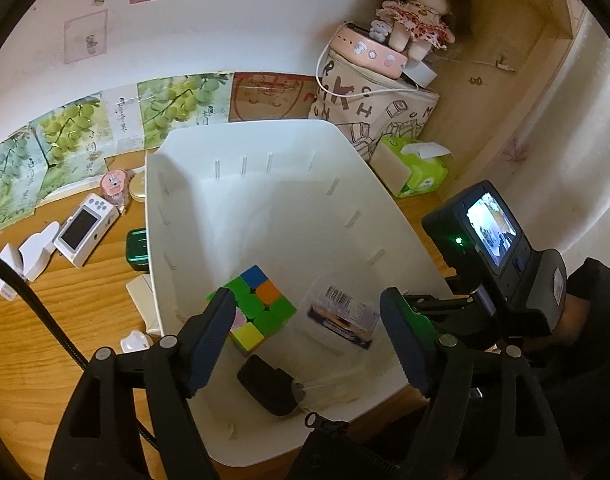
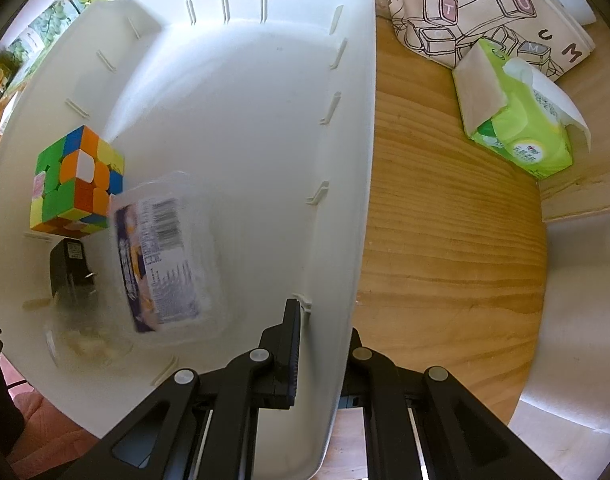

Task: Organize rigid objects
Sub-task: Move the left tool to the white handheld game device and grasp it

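Note:
A white plastic bin (image 1: 257, 128) stands on the wooden table. Inside it lie a colourful puzzle cube (image 1: 261, 304), a clear plastic box with a barcode label (image 1: 341, 316) and a black plug adapter (image 1: 267, 388). My left gripper (image 1: 307, 294) hovers open over the bin's near end, its fingers apart from the clear box below them. In the right wrist view the cube (image 2: 79, 184), the slightly blurred box (image 2: 165, 256) and the adapter (image 2: 71, 268) sit at the left of the bin (image 2: 357, 120). My right gripper (image 2: 321, 320) is shut on the bin's right wall, pointing down.
Left of the bin lie a white handheld device (image 1: 85, 232), a green case (image 1: 139, 250), a small white earbud case (image 1: 135, 340) and a white cardboard box (image 1: 31, 252). A green tissue pack (image 2: 517, 120) and a printed canvas bag (image 2: 477, 12) stand to the right.

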`<state>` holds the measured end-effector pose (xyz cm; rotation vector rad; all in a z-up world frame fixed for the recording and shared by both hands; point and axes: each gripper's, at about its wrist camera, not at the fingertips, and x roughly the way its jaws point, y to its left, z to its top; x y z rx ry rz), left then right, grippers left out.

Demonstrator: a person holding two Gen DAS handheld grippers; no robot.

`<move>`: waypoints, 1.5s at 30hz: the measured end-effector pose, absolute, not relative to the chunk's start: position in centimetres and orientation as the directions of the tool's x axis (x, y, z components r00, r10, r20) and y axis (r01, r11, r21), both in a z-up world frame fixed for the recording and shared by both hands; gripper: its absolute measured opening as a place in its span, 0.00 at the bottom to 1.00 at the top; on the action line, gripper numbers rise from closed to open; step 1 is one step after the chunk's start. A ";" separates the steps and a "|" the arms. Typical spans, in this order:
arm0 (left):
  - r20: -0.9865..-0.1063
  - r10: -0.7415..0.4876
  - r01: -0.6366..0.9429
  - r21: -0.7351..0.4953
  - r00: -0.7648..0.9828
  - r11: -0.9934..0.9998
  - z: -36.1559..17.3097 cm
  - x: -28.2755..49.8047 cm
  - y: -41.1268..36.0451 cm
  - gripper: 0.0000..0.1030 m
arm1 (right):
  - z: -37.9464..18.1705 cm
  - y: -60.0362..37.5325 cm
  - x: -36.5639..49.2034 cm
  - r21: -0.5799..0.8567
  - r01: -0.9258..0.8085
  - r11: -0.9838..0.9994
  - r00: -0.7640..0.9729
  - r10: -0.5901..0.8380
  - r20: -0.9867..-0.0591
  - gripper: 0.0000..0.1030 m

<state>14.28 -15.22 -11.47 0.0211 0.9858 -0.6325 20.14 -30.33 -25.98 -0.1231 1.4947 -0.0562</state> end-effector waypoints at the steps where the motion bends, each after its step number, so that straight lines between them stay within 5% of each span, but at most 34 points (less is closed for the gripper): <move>1: -0.782 -0.483 0.501 -0.258 0.393 0.826 -11.5 14.4 -15.1 0.75 | -26.0 -30.3 20.2 -0.116 -0.038 0.992 0.076 -0.113 -0.991 0.11; 19: -0.762 -0.304 0.334 -0.123 0.572 0.935 -8.8 21.3 -7.8 0.75 | -26.3 -30.2 20.3 -0.119 -0.044 0.992 0.071 -0.115 -0.991 0.13; 45: -0.944 -0.146 0.433 -0.004 0.296 0.901 -15.3 35.6 -4.6 0.82 | -26.9 -29.8 22.0 -0.142 -0.021 0.990 0.023 -0.142 -0.990 0.13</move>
